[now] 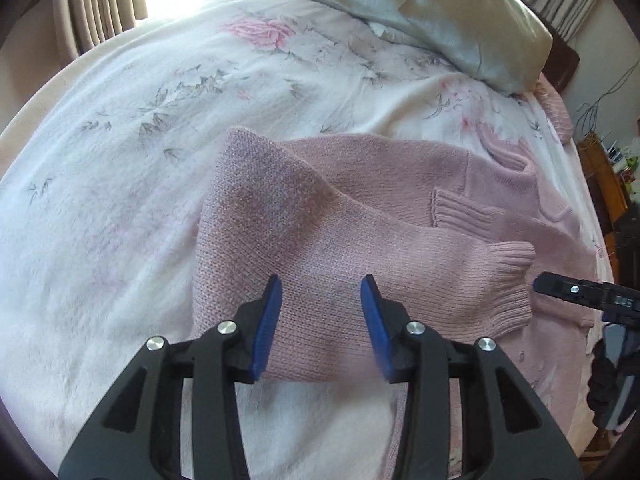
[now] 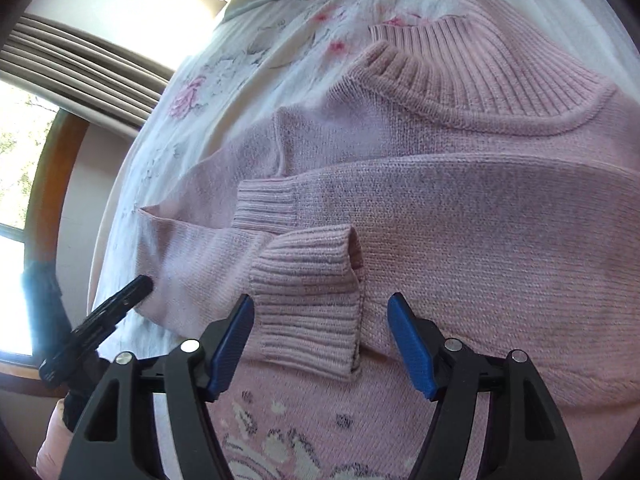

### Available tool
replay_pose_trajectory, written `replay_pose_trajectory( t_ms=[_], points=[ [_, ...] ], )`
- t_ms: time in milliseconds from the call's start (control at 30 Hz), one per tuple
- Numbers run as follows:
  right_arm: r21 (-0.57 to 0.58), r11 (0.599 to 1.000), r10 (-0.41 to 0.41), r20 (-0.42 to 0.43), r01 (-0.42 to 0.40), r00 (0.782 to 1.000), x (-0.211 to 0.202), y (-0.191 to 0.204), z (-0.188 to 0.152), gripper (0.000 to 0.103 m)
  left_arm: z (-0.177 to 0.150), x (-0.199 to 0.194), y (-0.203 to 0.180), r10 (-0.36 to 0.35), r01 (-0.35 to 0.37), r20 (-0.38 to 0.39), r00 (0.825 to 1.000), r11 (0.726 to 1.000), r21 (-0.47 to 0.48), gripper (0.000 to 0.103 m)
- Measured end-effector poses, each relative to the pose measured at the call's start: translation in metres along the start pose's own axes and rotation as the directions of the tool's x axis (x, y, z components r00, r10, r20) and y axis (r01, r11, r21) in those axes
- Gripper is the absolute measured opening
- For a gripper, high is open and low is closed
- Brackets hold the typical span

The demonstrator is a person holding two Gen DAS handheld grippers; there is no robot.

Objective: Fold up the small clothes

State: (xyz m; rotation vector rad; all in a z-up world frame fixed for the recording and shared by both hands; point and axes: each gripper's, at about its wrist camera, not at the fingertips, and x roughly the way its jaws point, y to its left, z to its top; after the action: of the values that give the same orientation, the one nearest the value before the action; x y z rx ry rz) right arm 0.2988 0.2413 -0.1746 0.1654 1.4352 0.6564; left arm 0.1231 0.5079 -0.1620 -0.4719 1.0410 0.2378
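A pink knitted sweater (image 1: 360,216) lies on the bed with both sleeves folded across its chest. My left gripper (image 1: 321,292) hovers open above the nearer sleeve, nothing between its blue pads. The ribbed cuff (image 1: 508,284) of that sleeve points right, toward the tip of the right gripper (image 1: 560,289). In the right wrist view the sweater (image 2: 480,200) fills the frame, ribbed collar (image 2: 460,68) at the top. My right gripper (image 2: 322,312) stands open around the near cuff (image 2: 308,300) without pinching it. The left gripper (image 2: 120,308) shows at the lower left.
The bed is covered by a white floral blanket (image 1: 160,120). Satin pillows (image 1: 460,20) lie at the head of the bed. Curtains (image 1: 100,4) and a bright window stand behind. A wooden piece of furniture with cables (image 1: 604,176) is at the right.
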Motion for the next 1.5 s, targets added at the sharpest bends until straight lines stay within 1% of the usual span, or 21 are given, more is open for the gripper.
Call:
replay_pose_trajectory(
  t_ms=[33, 67, 100, 133, 167, 200, 233, 333, 467, 600, 733, 833, 900, 1033, 1133, 1233, 1267, 1300, 1367, 1433, 1500],
  points=[
    [0.0, 1.0, -0.001, -0.007, 0.001, 1.0, 0.006, 0.001, 0.003, 0.07, -0.002, -0.006, 0.002, 0.0, 0.0, 0.014, 1.0, 1.0, -0.01, 0.044],
    [-0.003, 1.0, -0.002, -0.01, 0.002, 1.0, 0.011, 0.004, 0.006, 0.066, -0.004, -0.012, 0.005, 0.001, -0.001, 0.025, 1.0, 1.0, -0.016, 0.044],
    [-0.01, 1.0, 0.007, -0.01, -0.007, 1.0, 0.015, 0.007, 0.008, 0.056, -0.005, -0.016, 0.006, 0.006, -0.006, 0.031, 1.0, 1.0, -0.017, 0.044],
    [-0.019, 1.0, 0.004, -0.017, -0.004, 1.0, 0.019, 0.01, 0.009, 0.052, -0.006, -0.018, 0.006, 0.014, -0.014, 0.035, 0.999, 1.0, -0.015, 0.044],
    [-0.035, 0.999, 0.016, -0.023, -0.016, 1.0, 0.022, 0.015, 0.011, 0.031, -0.007, -0.021, 0.007, 0.023, -0.022, 0.038, 0.999, 1.0, -0.013, 0.045],
    [-0.048, 0.998, 0.043, -0.034, -0.044, 0.999, 0.024, 0.019, 0.011, 0.015, -0.007, -0.023, 0.008, 0.03, -0.029, 0.04, 0.999, 1.0, -0.011, 0.045],
    [-0.062, 0.996, 0.058, -0.031, -0.059, 0.998, 0.021, 0.022, 0.009, 0.015, -0.007, -0.024, 0.009, 0.034, -0.033, 0.042, 0.999, 0.999, -0.012, 0.045],
    [-0.154, 0.987, 0.045, 0.026, -0.04, 0.999, -0.005, 0.036, 0.004, 0.014, -0.003, -0.024, 0.011, 0.041, -0.039, 0.047, 0.998, 0.999, -0.034, 0.045],
    [-0.171, 0.984, 0.068, 0.132, -0.045, 0.989, -0.065, 0.027, -0.001, 0.014, 0.004, -0.021, 0.001, 0.028, -0.026, 0.055, 0.998, 0.999, -0.033, 0.045],
    [-0.126, 0.991, 0.06, 0.214, -0.033, 0.975, -0.12, -0.008, -0.003, 0.014, 0.011, -0.012, -0.027, 0.005, -0.005, 0.051, 0.999, 1.0, 0.009, 0.045],
    [-0.053, 0.998, -0.016, 0.263, 0.032, 0.965, -0.161, -0.056, -0.01, 0.014, 0.016, 0.003, -0.06, -0.014, 0.012, 0.037, 0.999, 0.998, 0.062, 0.046],
    [0.031, 0.998, -0.053, 0.282, 0.046, 0.958, -0.182, -0.097, -0.019, 0.014, 0.017, 0.014, -0.082, -0.027, 0.024, 0.023, 0.999, 0.996, 0.09, 0.046],
    [0.07, 0.994, -0.096, 0.295, 0.078, 0.951, -0.191, -0.121, -0.029, 0.014, 0.016, 0.02, -0.095, -0.028, 0.026, 0.015, 0.999, 0.994, 0.11, 0.046],
    [0.175, 0.98, -0.14, 0.305, 0.089, 0.942, -0.198, -0.165, -0.041, 0.014, 0.012, 0.035, -0.118, -0.017, 0.018, -0.008, 1.0, 0.988, 0.151, 0.047],
    [0.213, 0.97, -0.173, 0.268, 0.117, 0.948, -0.185, -0.189, -0.043, 0.014, 0.008, 0.056, -0.127, 0.026, -0.018, -0.047, 0.999, 0.985, 0.174, 0.048],
    [0.235, 0.952, -0.239, 0.175, 0.195, 0.955, -0.159, -0.206, -0.04, 0.024, 0.002, 0.079, -0.13, 0.102, -0.081, -0.095, 0.99, 0.975, 0.209, 0.051],
    [0.24, 0.944, -0.269, 0.156, 0.228, 0.95, -0.153, -0.209, -0.039, 0.031, 0.001, 0.08, -0.131, 0.11, -0.088, -0.09, 0.99, 0.972, 0.217, 0.052],
    [0.238, 0.936, -0.299, 0.156, 0.258, 0.941, -0.153, -0.209, -0.04, 0.033, 0.002, 0.078, -0.131, 0.112, -0.09, -0.089, 0.99, 0.971, 0.221, 0.052],
    [0.236, 0.936, -0.31, 0.208, 0.26, 0.928, -0.164, -0.205, -0.044, 0.033, 0.005, 0.067, -0.131, 0.11, -0.091, -0.078, 0.991, 0.972, 0.216, 0.05],
    [0.214, 0.951, -0.279, 0.288, 0.223, 0.916, -0.182, -0.197, -0.049, 0.033, 0.009, 0.048, -0.135, 0.08, -0.073, -0.03, 0.996, 0.975, 0.209, 0.05],
    [0.163, 0.965, -0.247, 0.309, 0.205, 0.919, -0.186, -0.187, -0.05, 0.033, 0.011, 0.038, -0.144, 0.056, -0.053, -0.006, 0.998, 0.974, 0.221, 0.051]
  ],
)
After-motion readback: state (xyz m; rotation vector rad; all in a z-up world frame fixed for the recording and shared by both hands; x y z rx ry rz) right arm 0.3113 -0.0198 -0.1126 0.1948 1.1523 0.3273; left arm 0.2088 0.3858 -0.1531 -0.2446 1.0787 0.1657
